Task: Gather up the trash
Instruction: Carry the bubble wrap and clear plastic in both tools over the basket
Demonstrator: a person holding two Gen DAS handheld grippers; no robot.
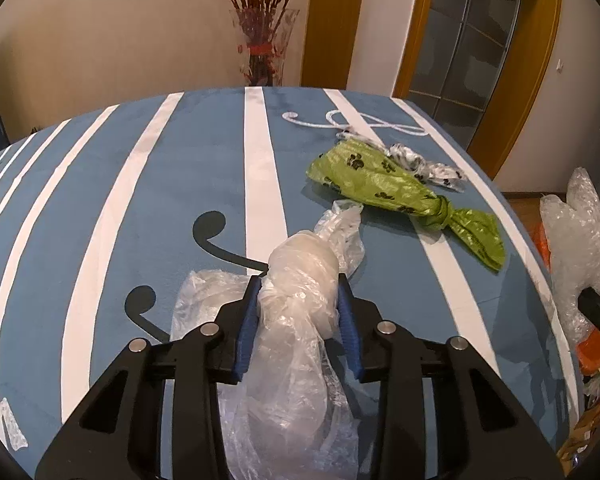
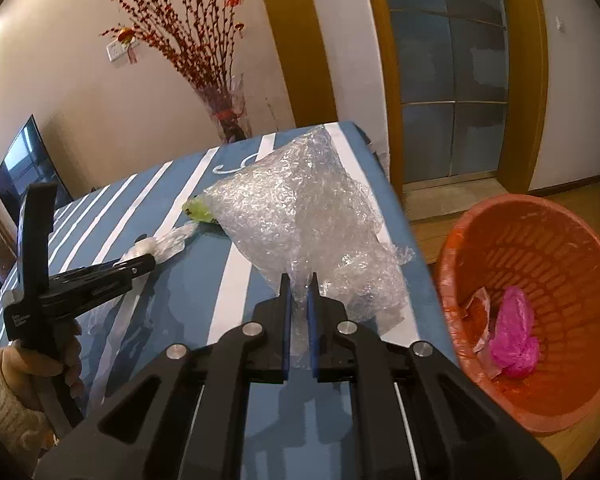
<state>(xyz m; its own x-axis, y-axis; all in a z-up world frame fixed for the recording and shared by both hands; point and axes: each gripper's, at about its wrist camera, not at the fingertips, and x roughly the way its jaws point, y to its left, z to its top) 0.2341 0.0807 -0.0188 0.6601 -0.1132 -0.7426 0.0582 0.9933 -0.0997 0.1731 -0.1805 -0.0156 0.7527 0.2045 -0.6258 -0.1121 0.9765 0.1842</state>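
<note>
Left wrist view: the left gripper (image 1: 300, 308) pinches a knotted clear plastic bag (image 1: 300, 280) on the striped worktop (image 1: 100, 200); the slick film could slip out. The right gripper (image 2: 299, 300) pinches puffy bubble wrap (image 2: 300, 216), which may miss the orange basket (image 2: 572, 264) nearby.

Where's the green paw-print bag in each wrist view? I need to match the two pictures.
Left wrist view: the green paw-print bag lies knotted on the striped table, right of centre, beyond the clear bag held in the left tool.
Right wrist view: only its tip shows, left of centre, mostly hidden behind the bubble wrap held in the right tool.
Shared landmark: the vase of red branches behind the table.
</note>
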